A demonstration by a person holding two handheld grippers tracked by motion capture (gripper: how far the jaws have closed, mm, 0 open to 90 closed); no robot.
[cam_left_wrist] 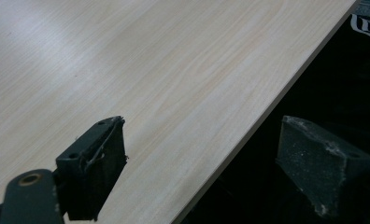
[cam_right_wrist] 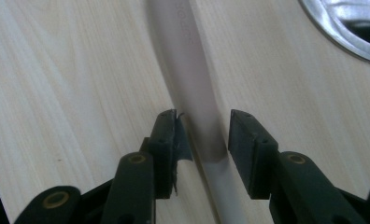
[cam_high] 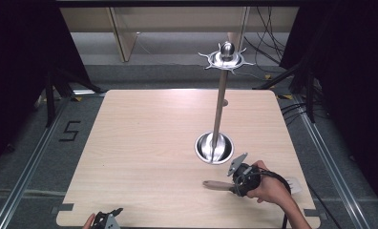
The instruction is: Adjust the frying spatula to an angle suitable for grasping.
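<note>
Nearest the lens in the right gripper view, the right gripper (cam_right_wrist: 204, 135) has its two black jaws spread to either side of a pale pinkish handle (cam_right_wrist: 192, 70) that lies flat on the light wood table (cam_right_wrist: 71, 84). The handle runs straight ahead from between the jaws; the left jaw seems to touch its side, while a narrow gap shows at the right jaw, so the handle is straddled, not pinched. Below the jaw tips the handle joins a lighter, whitish part. Ahead and to the right of the jaws lies the rim of a shiny metal base (cam_right_wrist: 346, 28).

In the high view the right gripper (cam_high: 235, 186) sits in a hand (cam_high: 268, 188), with the handle (cam_high: 215, 184) sticking out beyond its jaws. Just beyond the gripper stands the round base (cam_high: 215, 148) of a metal stand, whose thin pole (cam_high: 220, 102) rises to a spiked disc with a ball on top (cam_high: 226, 56).

The left gripper (cam_left_wrist: 206, 158) has its jaws wide apart and empty: one over the tabletop (cam_left_wrist: 150, 70), the other past the table's edge over darkness. In the high view it (cam_high: 107, 218) sits at the table's near edge, well apart from the right gripper.
</note>
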